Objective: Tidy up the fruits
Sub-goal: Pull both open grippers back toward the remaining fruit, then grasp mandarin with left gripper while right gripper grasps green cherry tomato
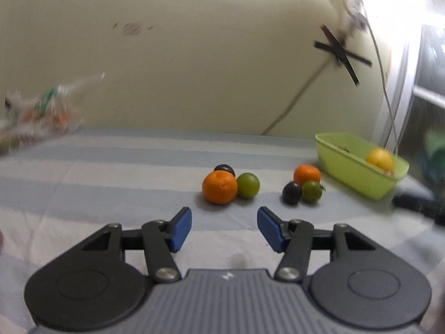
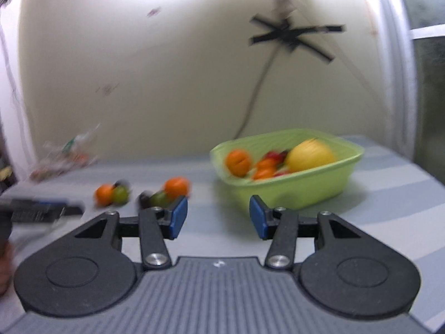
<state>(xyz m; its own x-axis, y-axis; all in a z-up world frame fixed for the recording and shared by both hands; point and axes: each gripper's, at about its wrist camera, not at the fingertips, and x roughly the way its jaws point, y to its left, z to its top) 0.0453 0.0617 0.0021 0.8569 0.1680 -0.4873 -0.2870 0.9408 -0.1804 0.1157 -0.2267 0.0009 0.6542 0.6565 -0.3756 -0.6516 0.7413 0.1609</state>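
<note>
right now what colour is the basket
Light green basket, clearest in the right wrist view.

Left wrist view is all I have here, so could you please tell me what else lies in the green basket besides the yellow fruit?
Observer: The right wrist view looks into the green basket; an orange lies at its left end, apart from the yellow fruit.
Operator: Anything between them?
Observer: Yes, smaller orange fruits and some red pieces, too blurred to name.
Operator: Is the right hand-held gripper holding anything?
Observer: No, the right hand-held gripper is open and empty.
</note>
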